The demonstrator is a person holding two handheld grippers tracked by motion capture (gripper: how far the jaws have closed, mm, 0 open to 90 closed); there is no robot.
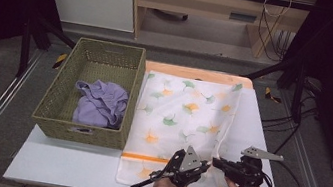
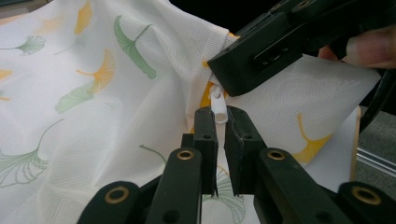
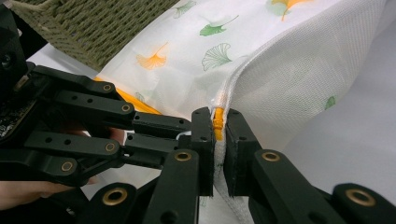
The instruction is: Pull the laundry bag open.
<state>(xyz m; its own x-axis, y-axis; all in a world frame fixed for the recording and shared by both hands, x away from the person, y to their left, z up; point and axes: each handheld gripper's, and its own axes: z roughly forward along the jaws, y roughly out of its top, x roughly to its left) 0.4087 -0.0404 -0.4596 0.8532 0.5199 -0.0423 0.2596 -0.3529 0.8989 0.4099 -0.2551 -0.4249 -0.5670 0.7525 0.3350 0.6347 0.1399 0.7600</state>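
Observation:
A white mesh laundry bag [image 1: 183, 121] printed with green and orange leaves lies flat on the table, its orange zipper edge toward the near side. At the bag's near right corner the two grippers meet tip to tip. My left gripper [image 2: 220, 116] is shut on the small white zipper pull [image 2: 217, 105]. My right gripper [image 3: 218, 119] is shut on the bag's seam at the orange zipper tape [image 3: 217, 123] and lifts that corner a little. In the high view the left gripper [image 1: 207, 167] points right and the right gripper [image 1: 217, 163] points left.
A woven basket [image 1: 79, 133] stands left of the bag, close against it, with a purple garment [image 1: 101, 103] inside. The white tabletop [image 1: 72, 164] has bare room at the near left. Cables trail off the right side.

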